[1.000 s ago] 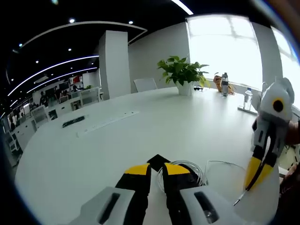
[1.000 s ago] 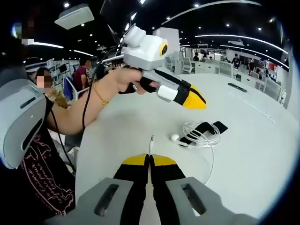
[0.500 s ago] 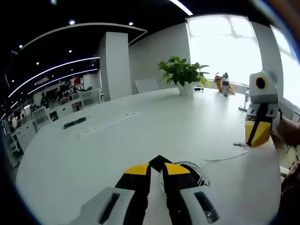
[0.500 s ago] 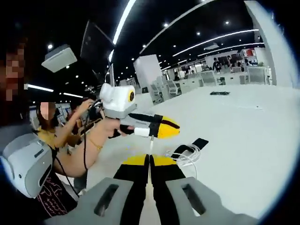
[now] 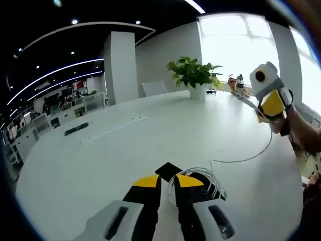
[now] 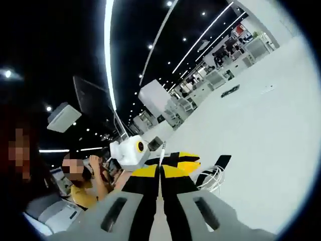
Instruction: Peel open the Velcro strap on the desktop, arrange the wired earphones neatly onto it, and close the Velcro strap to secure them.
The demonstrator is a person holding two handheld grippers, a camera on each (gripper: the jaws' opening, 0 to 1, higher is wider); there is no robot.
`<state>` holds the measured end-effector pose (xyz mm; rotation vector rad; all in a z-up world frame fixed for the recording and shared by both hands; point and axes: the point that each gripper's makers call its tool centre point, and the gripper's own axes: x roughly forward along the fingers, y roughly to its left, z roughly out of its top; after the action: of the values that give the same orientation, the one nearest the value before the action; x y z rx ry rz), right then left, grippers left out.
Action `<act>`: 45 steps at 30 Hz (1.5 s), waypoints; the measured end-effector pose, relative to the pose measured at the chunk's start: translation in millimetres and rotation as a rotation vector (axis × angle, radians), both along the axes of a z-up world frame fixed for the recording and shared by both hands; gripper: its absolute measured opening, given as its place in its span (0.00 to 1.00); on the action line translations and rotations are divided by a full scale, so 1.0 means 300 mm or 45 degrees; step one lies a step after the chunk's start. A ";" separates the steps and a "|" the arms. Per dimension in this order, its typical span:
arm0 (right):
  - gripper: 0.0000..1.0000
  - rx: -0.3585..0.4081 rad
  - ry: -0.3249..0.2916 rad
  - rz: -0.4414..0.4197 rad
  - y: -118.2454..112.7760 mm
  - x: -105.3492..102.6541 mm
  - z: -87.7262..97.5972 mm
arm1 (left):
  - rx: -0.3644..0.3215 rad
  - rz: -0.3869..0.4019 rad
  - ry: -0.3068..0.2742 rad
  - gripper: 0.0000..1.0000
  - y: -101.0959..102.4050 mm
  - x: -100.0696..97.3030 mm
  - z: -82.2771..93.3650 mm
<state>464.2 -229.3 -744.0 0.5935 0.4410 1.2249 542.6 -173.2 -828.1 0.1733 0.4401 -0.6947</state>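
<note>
A black Velcro strap (image 5: 168,169) lies on the white table (image 5: 150,140), with a loose coil of white earphone wire (image 5: 203,179) on it. My left gripper (image 5: 168,182) sits low just in front of the strap, jaws close together; whether it grips anything is hidden. At the right, my right gripper (image 5: 273,104) is raised high above the table, and a length of cable (image 5: 261,150) runs from it down to the coil. In the right gripper view, the right gripper (image 6: 160,170) is shut on the cable end, the jack plug (image 6: 163,146) poking out above its tips. Beyond are the left gripper (image 6: 188,159), strap (image 6: 222,161) and coil (image 6: 213,175).
A potted plant (image 5: 193,75) and bottles (image 5: 239,86) stand at the table's far side. A dark flat object (image 5: 77,129) and a white strip (image 5: 120,125) lie at the far left. A seated person (image 6: 80,186) is behind the left gripper.
My right gripper has lifted up and away with the plug end, drawing a length of cable out of the coil. The left gripper has stayed by the strap.
</note>
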 end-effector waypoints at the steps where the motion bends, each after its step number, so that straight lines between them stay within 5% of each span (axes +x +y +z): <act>1: 0.04 0.019 0.011 0.016 0.006 -0.012 0.005 | -0.001 -0.006 -0.008 0.15 -0.005 -0.003 0.005; 6: 0.04 0.063 0.047 -0.009 -0.010 0.013 0.029 | 0.004 -0.091 -0.032 0.18 -0.049 -0.034 0.014; 11: 0.04 0.091 0.077 -0.141 -0.035 0.108 0.034 | 0.110 -0.178 -0.009 0.19 -0.067 -0.070 -0.031; 17: 0.04 0.071 0.086 -0.196 -0.016 0.188 0.027 | 0.110 -0.201 -0.011 0.19 -0.064 -0.084 -0.022; 22: 0.04 0.116 0.072 -0.177 0.010 0.208 0.046 | 0.148 -0.214 -0.003 0.19 -0.064 -0.090 -0.038; 25: 0.04 0.203 -0.066 -0.149 0.029 0.217 0.090 | 0.169 -0.224 0.004 0.19 -0.054 -0.086 -0.043; 30: 0.04 0.279 -0.029 -0.122 0.057 0.250 0.092 | 0.174 -0.228 0.017 0.19 -0.057 -0.098 -0.052; 33: 0.04 0.294 -0.088 -0.094 0.085 0.264 0.098 | 0.177 -0.231 0.023 0.19 -0.064 -0.103 -0.056; 45: 0.04 0.376 -0.115 0.114 0.093 0.171 0.093 | 0.094 -0.214 0.003 0.19 -0.067 -0.084 -0.030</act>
<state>515.6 -201.4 -716.1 0.7720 0.2127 1.4087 517.6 -193.3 -837.0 0.2819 0.4572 -0.8443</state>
